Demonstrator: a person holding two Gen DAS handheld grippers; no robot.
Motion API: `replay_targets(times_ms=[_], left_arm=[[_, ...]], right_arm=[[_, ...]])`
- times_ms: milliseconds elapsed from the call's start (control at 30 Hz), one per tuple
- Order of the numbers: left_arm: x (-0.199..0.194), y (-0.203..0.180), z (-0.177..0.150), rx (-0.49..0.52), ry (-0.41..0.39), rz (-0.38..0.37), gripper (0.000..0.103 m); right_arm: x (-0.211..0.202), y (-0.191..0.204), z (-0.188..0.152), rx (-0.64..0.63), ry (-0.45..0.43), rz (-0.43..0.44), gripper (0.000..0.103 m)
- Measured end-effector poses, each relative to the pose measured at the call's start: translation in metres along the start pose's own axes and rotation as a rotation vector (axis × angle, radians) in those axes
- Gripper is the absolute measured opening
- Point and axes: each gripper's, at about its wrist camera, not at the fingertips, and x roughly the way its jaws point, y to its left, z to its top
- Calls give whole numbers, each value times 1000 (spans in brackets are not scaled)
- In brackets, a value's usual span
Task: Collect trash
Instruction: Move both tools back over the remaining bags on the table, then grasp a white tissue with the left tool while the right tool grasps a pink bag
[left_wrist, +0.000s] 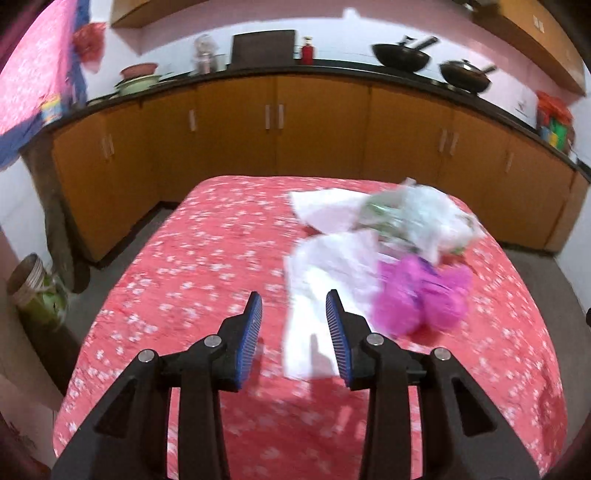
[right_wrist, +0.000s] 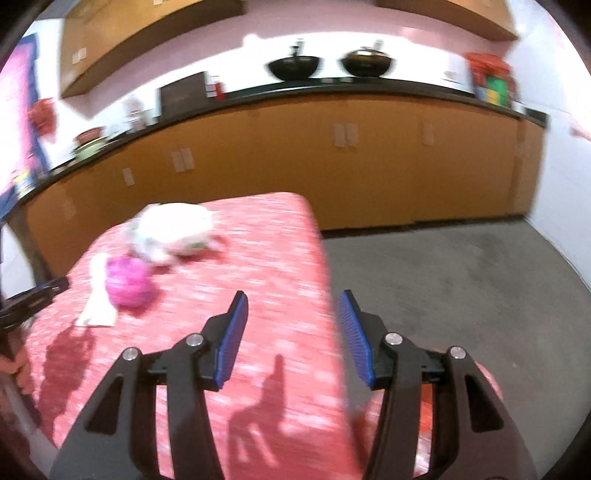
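Trash lies on a table under a red flowered cloth. A flat white paper lies just ahead of my left gripper, which is open and empty above the cloth. A crumpled magenta wrapper sits right of the paper. A clear and white plastic bag and another white paper lie further back. In the right wrist view my right gripper is open and empty over the table's right edge, with the magenta wrapper, white paper and plastic bag far to its left.
Orange cabinets with a dark counter run along the back, holding black woks and jars. Grey floor lies right of the table. A container with green contents stands on the floor at left. My left gripper also shows at the left edge of the right wrist view.
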Motion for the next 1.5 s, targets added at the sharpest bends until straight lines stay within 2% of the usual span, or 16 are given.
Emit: replay_targets(times_ms=[200,500,533,567,633,733,833,967,1133,1300,1500], left_arm=[[8,19,5,-10,-16,-6,39],[18,40,3,-35,-20,-25,40],[18,42,3,-38,-21,-28,40],[19,43,3,-41,-21,-30,40],[21,43,4,-45,-20,-36,40],[25,43,4,-52,-12,-51,40],[32,37,4,-52,8,-84,41],[37,27,7,-43,24,-109,49],[50,12,13,1,52,-111,49],[65,-3,18,56,82,-100,49],[87,-14,18,81,177,-139,48]], right_arm=[[37,84,17,-68,24,144,51],[91,125,23,-64,118,190,51],[95,128,22,-72,127,192,49],[99,130,20,-79,135,197,40],[104,133,18,-90,149,202,23],[101,129,16,-102,136,192,14],[91,120,13,-115,107,156,11],[77,104,9,-121,58,85,9],[59,88,10,-135,-10,-13,9],[54,78,12,-119,-23,-27,9],[55,77,11,-127,-16,-24,9]])
